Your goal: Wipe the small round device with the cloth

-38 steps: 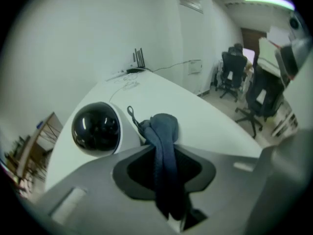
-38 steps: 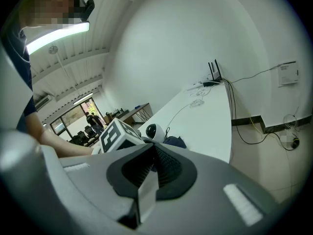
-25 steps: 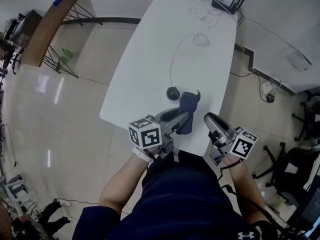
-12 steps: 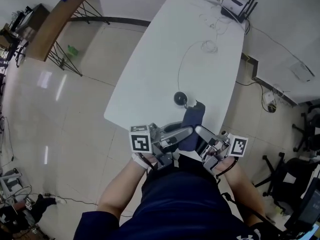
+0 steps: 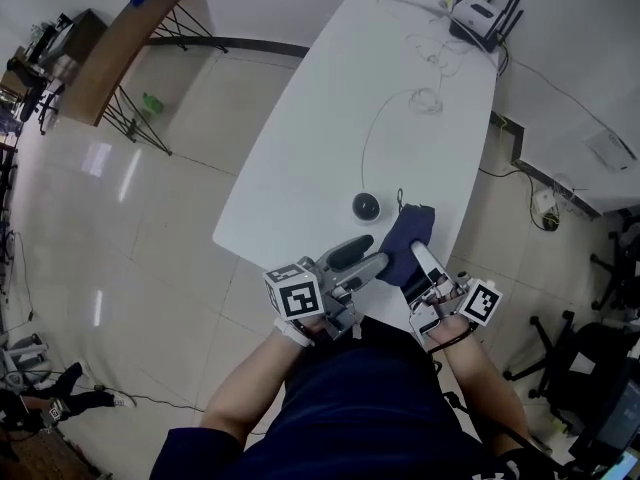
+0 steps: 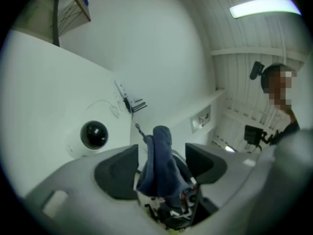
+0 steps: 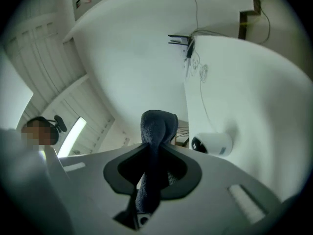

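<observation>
No word, brand or number can be read. The white cube [image 5: 298,296] at the back of the left tongs [image 5: 368,256] bears black-and-white square markers, which are patterns and not letters. So does the second white cube [image 5: 481,302] behind the right tongs [image 5: 417,253]. Just beyond the right tongs, the small white round device [image 7: 215,144] has a tiny bluish label [image 7: 220,151], too small to read.

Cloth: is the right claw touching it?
Touching. The right gripper view shows the right claw, whose jaws have just been closing, pinching the cloth from both sides.
</observation>
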Demonstrator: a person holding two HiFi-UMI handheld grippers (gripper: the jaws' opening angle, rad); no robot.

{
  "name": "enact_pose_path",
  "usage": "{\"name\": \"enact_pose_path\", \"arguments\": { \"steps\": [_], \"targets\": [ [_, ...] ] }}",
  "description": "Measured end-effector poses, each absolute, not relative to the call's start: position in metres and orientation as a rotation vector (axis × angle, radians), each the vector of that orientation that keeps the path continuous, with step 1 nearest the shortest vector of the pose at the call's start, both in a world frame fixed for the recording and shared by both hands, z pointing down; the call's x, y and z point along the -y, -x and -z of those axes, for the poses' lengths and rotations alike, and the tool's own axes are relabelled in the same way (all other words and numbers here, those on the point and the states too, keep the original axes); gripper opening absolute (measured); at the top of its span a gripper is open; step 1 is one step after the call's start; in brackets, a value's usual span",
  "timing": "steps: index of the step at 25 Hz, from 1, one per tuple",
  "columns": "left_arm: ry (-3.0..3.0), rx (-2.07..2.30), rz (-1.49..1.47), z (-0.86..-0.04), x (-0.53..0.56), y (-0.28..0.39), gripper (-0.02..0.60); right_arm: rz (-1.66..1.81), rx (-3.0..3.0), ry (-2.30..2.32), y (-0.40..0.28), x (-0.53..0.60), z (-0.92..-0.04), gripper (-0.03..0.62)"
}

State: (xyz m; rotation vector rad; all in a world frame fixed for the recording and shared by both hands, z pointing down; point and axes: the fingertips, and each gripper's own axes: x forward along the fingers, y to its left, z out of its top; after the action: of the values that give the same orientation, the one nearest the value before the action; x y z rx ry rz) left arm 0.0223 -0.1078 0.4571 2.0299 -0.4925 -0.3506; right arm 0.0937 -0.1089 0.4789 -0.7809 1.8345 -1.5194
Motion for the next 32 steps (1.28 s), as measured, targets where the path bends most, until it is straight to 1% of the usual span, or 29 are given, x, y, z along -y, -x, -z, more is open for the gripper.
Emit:
{"name": "enact_pose_path", "arguments": {
  "steps": [3,4,5,6,7,11,14,16,18,21,26,32],
  "targets": [
    [-2.067,0.652,0.291,-0.472,0.122,0.002,0.295,1.375,-2.042,1.021,-0.114,0.138,-0.489,0.063],
    [-2.100,0.716,0.244,-0.477,0.126,0.008,0.278,1.321,-2.117,1.089,-0.116,0.147,-0.490,0.064],
    [-2.139,0.790,0.186,-0.481,0.130,0.013,0.218,1.267,-2.195,1.158,-0.116,0.155,-0.492,0.066],
    [-2.178,0.864,0.120,-0.485,0.135,0.017,0.140,1.215,-2.281,1.225,-0.113,0.163,-0.495,0.067],
    [-2.210,0.928,0.049,-0.490,0.140,0.019,0.126,1.167,-2.373,1.276,-0.108,0.170,-0.498,0.067],
    [-2.258,1.096,-0.258,-0.515,0.153,0.017,0.126,0.995,-2.675,1.315,-0.066,0.185,-0.501,0.067],
    [-2.274,1.092,-0.330,-0.521,0.156,0.006,0.127,0.801,-2.903,1.267,-0.034,0.180,-0.500,0.067],
    [-2.271,1.083,-0.337,-0.524,0.158,0.004,0.137,0.757,-2.980,1.292,-0.026,0.182,-0.508,0.067],
    [-2.259,1.072,-0.349,-0.529,0.160,0.003,0.138,0.837,-2.932,1.338,-0.034,0.190,-0.517,0.067],
    [-2.246,1.044,-0.369,-0.535,0.160,0.000,0.146,1.052,-2.764,1.372,-0.059,0.202,-0.532,0.066],
    [-2.229,1.029,-0.404,-0.546,0.159,0.001,0.158,1.369,-2.649,1.286,-0.073,0.200,-0.579,0.066],
    [-2.228,1.036,-0.441,-0.550,0.163,0.001,0.169,1.468,-2.820,1.369,-0.069,0.189,-0.624,0.066]
  ]
}}
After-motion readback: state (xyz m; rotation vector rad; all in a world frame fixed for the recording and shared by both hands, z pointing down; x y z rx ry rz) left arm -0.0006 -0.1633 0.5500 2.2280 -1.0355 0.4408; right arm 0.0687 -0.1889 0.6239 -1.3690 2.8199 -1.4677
